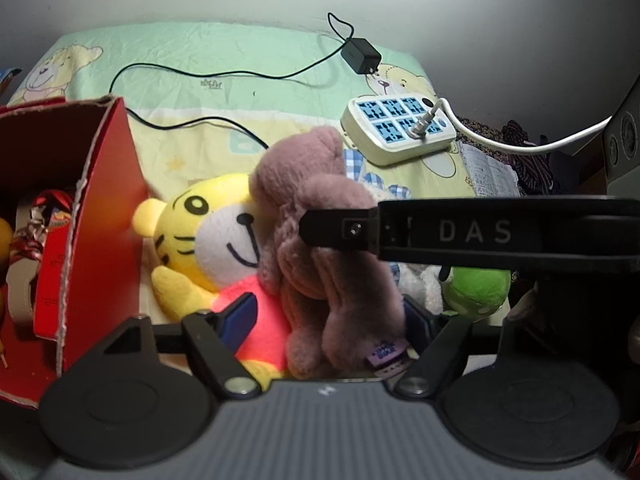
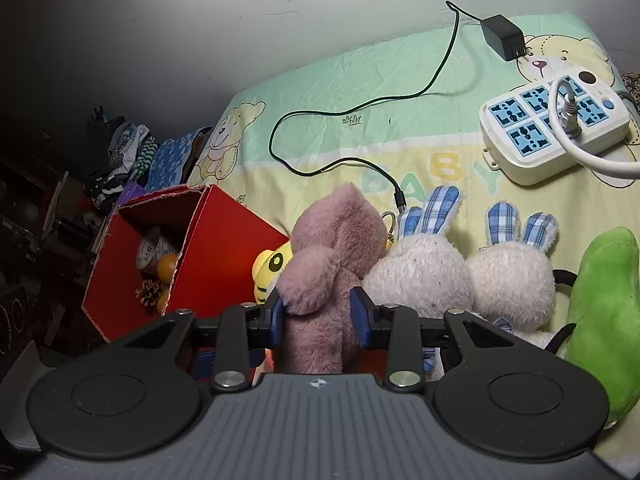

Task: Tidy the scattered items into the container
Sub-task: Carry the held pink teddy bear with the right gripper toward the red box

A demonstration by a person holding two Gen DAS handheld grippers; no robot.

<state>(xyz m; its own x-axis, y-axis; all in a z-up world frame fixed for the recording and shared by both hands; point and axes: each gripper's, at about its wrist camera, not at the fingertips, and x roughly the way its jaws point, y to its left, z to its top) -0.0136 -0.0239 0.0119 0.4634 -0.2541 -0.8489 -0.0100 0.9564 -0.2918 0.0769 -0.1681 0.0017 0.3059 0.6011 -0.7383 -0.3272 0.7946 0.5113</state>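
A mauve plush toy (image 2: 328, 264) sits on the bed among other toys. My right gripper (image 2: 318, 312) is shut on its body, blue pads pressing both sides. In the left wrist view the same mauve plush (image 1: 320, 240) fills the centre, with the right gripper's black finger (image 1: 340, 230) across it. My left gripper (image 1: 332, 320) is open around the plush's lower part, jaws wide apart. A yellow tiger plush (image 1: 208, 240) lies beside it, next to the red cardboard box (image 1: 104, 208), which holds cups, a pine cone and an orange ball (image 2: 166, 266).
Two white rabbit plushes with blue checked ears (image 2: 424, 268) and a green plush (image 2: 604, 312) lie to the right. A white power strip (image 2: 556, 124), black charger (image 2: 502, 36) and cable lie further back on the sheet. Clutter stands off the bed's left.
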